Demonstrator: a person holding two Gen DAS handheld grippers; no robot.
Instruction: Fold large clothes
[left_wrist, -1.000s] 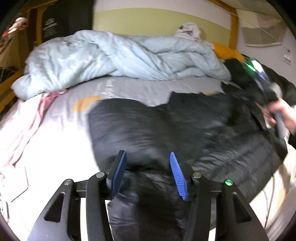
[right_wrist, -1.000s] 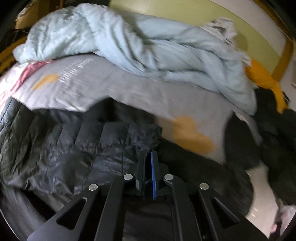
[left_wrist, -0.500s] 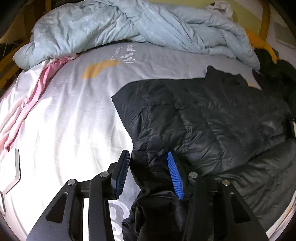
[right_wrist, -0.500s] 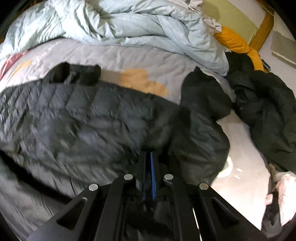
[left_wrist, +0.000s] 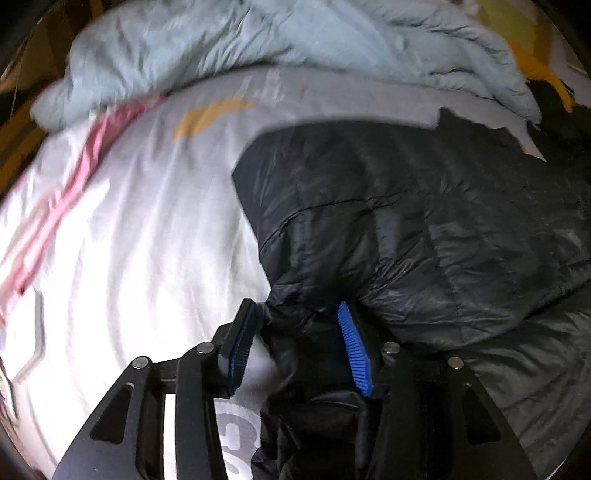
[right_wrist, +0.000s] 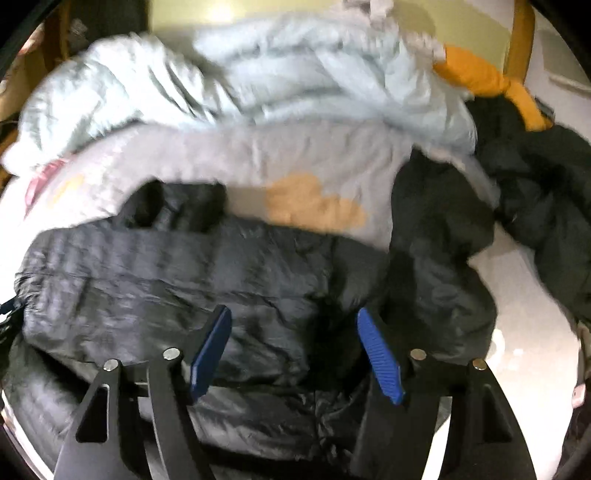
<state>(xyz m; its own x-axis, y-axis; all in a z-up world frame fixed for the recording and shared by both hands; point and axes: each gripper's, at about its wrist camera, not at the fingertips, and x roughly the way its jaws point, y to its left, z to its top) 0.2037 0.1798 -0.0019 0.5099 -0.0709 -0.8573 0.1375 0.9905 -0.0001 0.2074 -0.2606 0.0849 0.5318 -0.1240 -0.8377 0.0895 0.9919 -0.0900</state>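
Observation:
A large black quilted down jacket (left_wrist: 424, 221) lies spread on the bed; it also shows in the right wrist view (right_wrist: 166, 273). My left gripper (left_wrist: 295, 325) is open, its blue pads straddling a bunched fold at the jacket's left edge. My right gripper (right_wrist: 293, 332) is open wide and empty, low over the jacket's right part, near its dark sleeve (right_wrist: 436, 236) that lies bent toward the far side.
A crumpled pale blue duvet (left_wrist: 277, 40) is heaped at the far side of the bed. The white and grey sheet (left_wrist: 129, 240) shows to the left. A pile of other dark clothes (right_wrist: 543, 192) and an orange garment (right_wrist: 480, 81) lie at far right.
My right gripper has opened and let go of the jacket, which now lies flat. My left gripper has stayed open around the jacket's left edge and moved in closer.

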